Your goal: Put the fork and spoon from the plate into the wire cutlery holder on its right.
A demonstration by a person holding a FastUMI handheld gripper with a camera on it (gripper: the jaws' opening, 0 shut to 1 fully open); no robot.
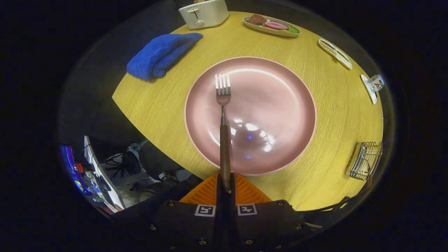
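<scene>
Tongs (225, 183): held above the near edge of the plate, pointing forward over the table; the two fingers are pressed together on the dark handle of the fork, which is pinched between them near its end.

Fork (223, 115): carried in the tongs, lined up with the fingers and reaching straight ahead over the plate. A brown-black handle is joined to a slim metal neck and a four-tined metal head; the tines point away from the fingers and are seen over the left half of the plate. Whether the head touches the plate cannot be told.

Plate (280, 87): large, round, glossy pink, set in the middle of the table just ahead of the fingers; bright reflections are seen on its surface.

Wire cutlery holder (364, 160): a silvery metal rack, placed to the right of the plate near the table's edge, well apart from the fork.

Table (164, 105): yellow wood grain.

Blue cloth (161, 54): bunched, beyond the plate on the left.

Toaster (204, 13): white, at the far edge, beyond the cloth.

Food dish (272, 25): oval, at the far edge to the right of the toaster.
</scene>
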